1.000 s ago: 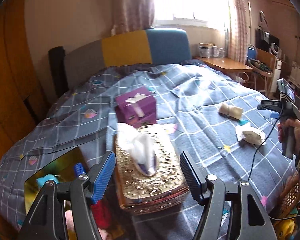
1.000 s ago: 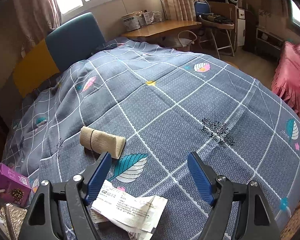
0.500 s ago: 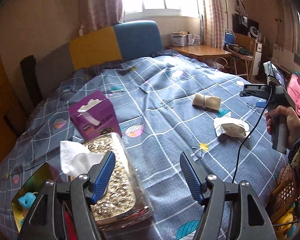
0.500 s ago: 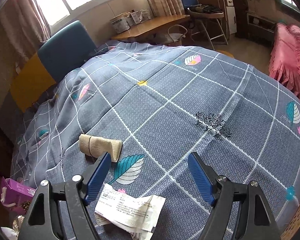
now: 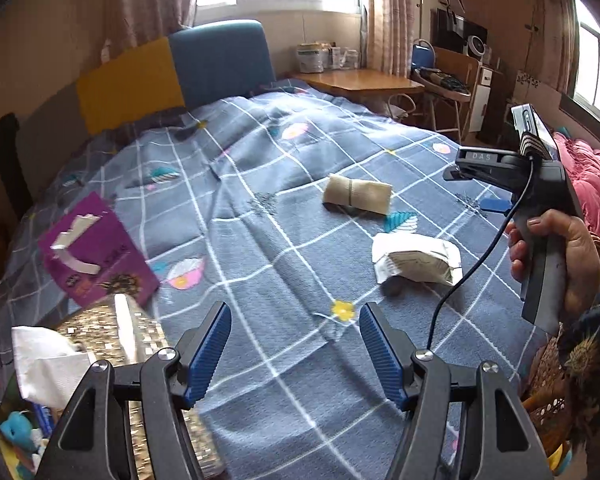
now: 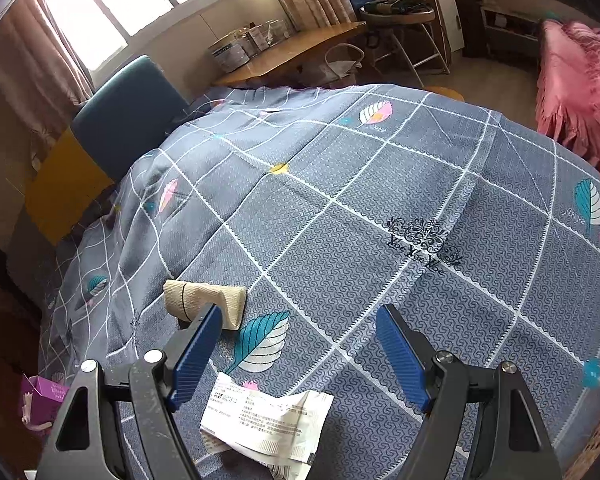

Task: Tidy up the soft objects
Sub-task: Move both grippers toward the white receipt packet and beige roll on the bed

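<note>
A rolled beige bandage (image 5: 358, 194) (image 6: 206, 299) lies on the grey checked bedspread (image 5: 260, 184), and a white paper packet (image 5: 416, 258) (image 6: 266, 418) lies just nearer. My left gripper (image 5: 296, 346) stands open over bare bedspread, well short of both. My right gripper (image 6: 298, 354) is open too, hovering above the packet, with the bandage beside its left finger. In the left wrist view a hand (image 5: 556, 256) holds the right gripper's handle at the right. A gold tissue box (image 5: 112, 328) with a white tissue (image 5: 48, 364) and a purple tissue box (image 5: 92, 252) sit at the left.
A shiny bag with small toys (image 5: 18, 436) sits at the lower left corner. The blue and yellow headboard (image 5: 172, 68) stands at the back, with a wooden desk (image 5: 360, 80) and chair beyond. A pink cover (image 6: 580, 80) lies at the right. A woven basket edge (image 5: 540, 380) shows at the lower right.
My left gripper has swung right, off the gold tissue box and over bare bedspread; the boxes now sit at the left. The right gripper's view has rolled slightly; its jaws stay open.
</note>
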`<action>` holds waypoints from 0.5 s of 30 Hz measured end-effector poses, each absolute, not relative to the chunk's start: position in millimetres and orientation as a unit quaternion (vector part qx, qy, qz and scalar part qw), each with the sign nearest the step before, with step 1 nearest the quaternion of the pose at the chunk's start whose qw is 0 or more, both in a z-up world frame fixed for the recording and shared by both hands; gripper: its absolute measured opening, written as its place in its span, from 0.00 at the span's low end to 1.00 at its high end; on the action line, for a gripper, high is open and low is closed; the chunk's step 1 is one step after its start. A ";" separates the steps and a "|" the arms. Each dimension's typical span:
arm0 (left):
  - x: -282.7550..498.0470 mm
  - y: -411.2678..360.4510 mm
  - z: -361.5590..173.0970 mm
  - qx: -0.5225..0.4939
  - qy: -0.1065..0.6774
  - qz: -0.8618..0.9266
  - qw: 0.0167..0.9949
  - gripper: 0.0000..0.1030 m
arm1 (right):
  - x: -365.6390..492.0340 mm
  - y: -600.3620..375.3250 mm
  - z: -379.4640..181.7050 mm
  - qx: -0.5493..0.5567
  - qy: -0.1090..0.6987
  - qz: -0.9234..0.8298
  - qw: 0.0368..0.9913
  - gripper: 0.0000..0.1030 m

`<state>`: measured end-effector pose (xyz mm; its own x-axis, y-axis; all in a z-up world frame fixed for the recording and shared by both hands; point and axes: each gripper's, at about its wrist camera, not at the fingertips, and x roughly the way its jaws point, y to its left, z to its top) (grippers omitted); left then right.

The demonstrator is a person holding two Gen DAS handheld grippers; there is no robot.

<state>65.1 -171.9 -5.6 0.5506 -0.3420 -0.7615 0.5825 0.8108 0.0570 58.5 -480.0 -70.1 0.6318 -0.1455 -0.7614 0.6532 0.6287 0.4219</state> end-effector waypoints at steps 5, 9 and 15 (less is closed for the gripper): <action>76.1 -209.4 -24.5 0.147 0.419 -0.311 0.840 0.66 | 55.3 -484.1 -72.9 0.380 0.351 -0.233 0.823 0.78; 85.5 -235.0 -37.0 0.131 0.441 -0.336 0.822 0.66 | 58.2 -481.7 -73.8 0.390 0.353 -0.209 0.824 0.78; 88.7 -239.9 -62.6 0.117 0.482 -0.337 0.801 0.66 | 80.0 -466.0 -96.1 0.400 0.421 -0.135 0.803 0.82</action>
